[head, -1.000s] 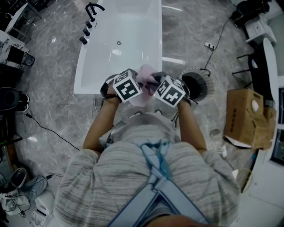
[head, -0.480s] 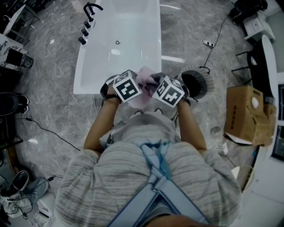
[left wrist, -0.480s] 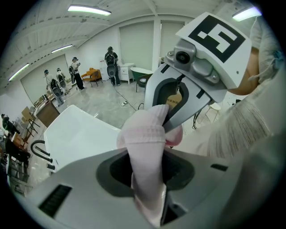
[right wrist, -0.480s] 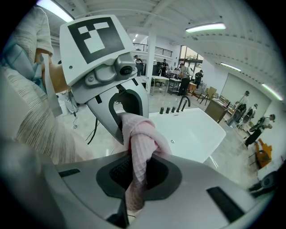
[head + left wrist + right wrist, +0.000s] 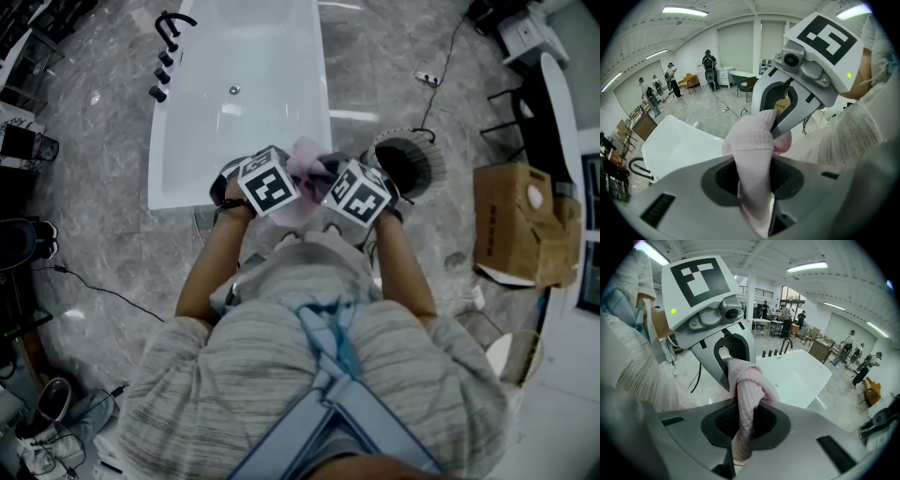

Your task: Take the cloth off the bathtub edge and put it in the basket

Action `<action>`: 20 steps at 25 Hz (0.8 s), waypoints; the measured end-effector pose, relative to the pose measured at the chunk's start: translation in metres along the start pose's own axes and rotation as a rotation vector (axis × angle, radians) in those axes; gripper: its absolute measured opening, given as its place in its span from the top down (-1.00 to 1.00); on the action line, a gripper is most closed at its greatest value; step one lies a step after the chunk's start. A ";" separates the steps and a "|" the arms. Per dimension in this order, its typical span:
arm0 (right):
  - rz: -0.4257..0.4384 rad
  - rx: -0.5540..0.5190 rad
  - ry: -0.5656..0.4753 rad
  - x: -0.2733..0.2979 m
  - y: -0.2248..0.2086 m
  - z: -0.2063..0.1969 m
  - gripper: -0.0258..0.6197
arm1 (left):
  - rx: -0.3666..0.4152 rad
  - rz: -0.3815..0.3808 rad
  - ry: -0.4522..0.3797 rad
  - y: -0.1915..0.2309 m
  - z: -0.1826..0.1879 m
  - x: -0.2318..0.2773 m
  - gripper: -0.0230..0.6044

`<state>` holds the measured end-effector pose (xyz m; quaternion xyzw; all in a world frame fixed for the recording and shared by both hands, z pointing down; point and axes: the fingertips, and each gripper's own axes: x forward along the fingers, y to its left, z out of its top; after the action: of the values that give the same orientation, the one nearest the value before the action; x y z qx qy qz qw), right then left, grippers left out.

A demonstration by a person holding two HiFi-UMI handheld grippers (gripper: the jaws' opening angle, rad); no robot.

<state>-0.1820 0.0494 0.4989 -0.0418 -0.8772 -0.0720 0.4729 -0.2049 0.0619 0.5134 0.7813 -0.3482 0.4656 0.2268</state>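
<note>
Grey marble floor, white bathtub (image 5: 246, 94) at left, round basket (image 5: 409, 167) at right. The pink cloth (image 5: 305, 161) is off the tub edge, held up between them; left claw (image 5: 754, 192) and right claw (image 5: 740, 434) both clamp it.

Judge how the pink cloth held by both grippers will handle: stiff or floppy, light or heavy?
Probably floppy: the pink cloth folds over and bunches where the left gripper pinches it. Likely light: a narrow pinch in the right gripper holds it up. Its ribbed knit looks grippy, so slipping seems unlikely.
</note>
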 end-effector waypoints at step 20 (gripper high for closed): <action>-0.187 0.245 -0.016 -0.083 -0.083 -0.104 0.81 | 0.271 -0.111 -0.013 -0.020 0.149 0.055 0.50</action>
<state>-0.0623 -0.0496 0.4786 0.0974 -0.8832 -0.0076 0.4588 -0.0869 -0.0445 0.4925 0.8260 -0.2398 0.4899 0.1424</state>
